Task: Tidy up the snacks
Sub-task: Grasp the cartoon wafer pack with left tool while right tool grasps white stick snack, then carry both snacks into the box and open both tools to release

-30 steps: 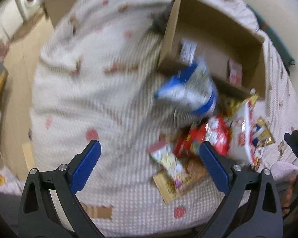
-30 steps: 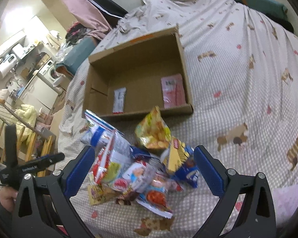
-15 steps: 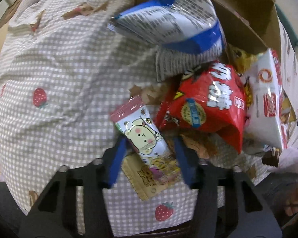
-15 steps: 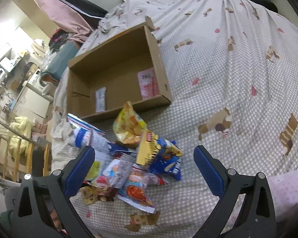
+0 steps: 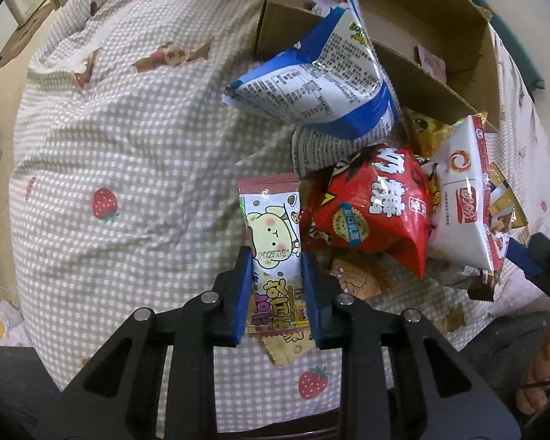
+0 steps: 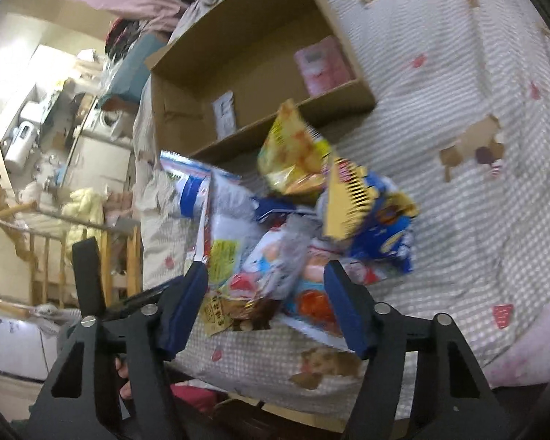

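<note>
The left gripper [image 5: 277,264] has just been closing and its blue pads are now clamping the sides of the small white bear-printed snack packet with the pink top [image 5: 271,234], lying near the foot edge of the checked strawberry bedspread [image 5: 128,146], at the left edge of the pile. It should be lifting straight up, I'd say, so the puffy red crinkly bag [image 5: 370,205] beside it isn't dragged along.

The right gripper [image 6: 266,286] has been closing too, its jaws partway together around the clear-wrapped packets [image 6: 275,267]; whether they're touching is blurred.

Only the right view is showing the open cardboard box's [image 6: 260,73] floor with a pink packet [image 6: 324,64].
</note>
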Available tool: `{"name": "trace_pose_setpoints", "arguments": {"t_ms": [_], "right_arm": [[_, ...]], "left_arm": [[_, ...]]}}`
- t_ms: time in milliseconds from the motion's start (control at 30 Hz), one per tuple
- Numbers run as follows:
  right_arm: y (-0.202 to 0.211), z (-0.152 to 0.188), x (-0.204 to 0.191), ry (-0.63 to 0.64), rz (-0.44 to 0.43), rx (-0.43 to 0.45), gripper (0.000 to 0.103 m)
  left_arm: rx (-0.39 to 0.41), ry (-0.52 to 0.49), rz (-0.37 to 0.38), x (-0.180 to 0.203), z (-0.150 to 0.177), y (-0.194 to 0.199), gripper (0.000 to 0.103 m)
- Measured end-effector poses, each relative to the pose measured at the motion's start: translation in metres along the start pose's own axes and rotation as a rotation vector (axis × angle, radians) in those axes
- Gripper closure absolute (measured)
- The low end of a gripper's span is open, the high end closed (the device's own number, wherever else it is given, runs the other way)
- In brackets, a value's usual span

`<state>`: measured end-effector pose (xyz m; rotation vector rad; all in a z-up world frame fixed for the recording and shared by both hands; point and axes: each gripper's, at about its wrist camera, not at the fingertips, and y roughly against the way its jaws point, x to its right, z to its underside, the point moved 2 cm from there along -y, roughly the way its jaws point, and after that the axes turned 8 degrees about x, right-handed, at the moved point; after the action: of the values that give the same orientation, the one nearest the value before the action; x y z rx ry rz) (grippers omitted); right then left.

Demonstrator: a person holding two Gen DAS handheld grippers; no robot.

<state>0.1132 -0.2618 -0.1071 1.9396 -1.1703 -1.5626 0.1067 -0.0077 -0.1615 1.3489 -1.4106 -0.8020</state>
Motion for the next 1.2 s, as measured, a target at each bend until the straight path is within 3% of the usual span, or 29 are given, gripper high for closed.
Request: {"name": "trace_pose_setpoints", "arguments": {"t_ms": [167, 300, 533, 700, 933, 1200], "right_arm": [[-0.023, 0.003, -0.003, 0.023, 0.078, -0.04, 0.049], [-0.027, 0.002, -0.005, 0.054, 0.107, -0.036, 0.082], [-0.007, 0.0, -0.01, 0.098, 0.058, 0.019, 0.085], [0.02, -0.003, -0.014, 0.115, -0.03, 0.123, 0.085], [0.039, -0.004, -0.02, 0.133, -0.068, 0.196, 0.085], [0.051, -0.017, -0.035, 0.168, -0.079, 0.265, 0.085]], "left_arm": [[0.019, 0.017, -0.002, -0.013, -0.006, 0.014, 0.08], [0.031, 0.017, -0.004, -0.014, -0.011, 0.018, 0.08], [0.054, 0.021, -0.012, -0.028, -0.013, 0.027, 0.08], [0.098, 0.026, -0.025, -0.03, -0.016, 0.04, 0.08], [0.273, 0.035, -0.009, -0.031, -0.022, 0.1, 0.08], [0.357, -0.02, -0.015, -0.013, -0.039, 0.122, 0.08]]}}
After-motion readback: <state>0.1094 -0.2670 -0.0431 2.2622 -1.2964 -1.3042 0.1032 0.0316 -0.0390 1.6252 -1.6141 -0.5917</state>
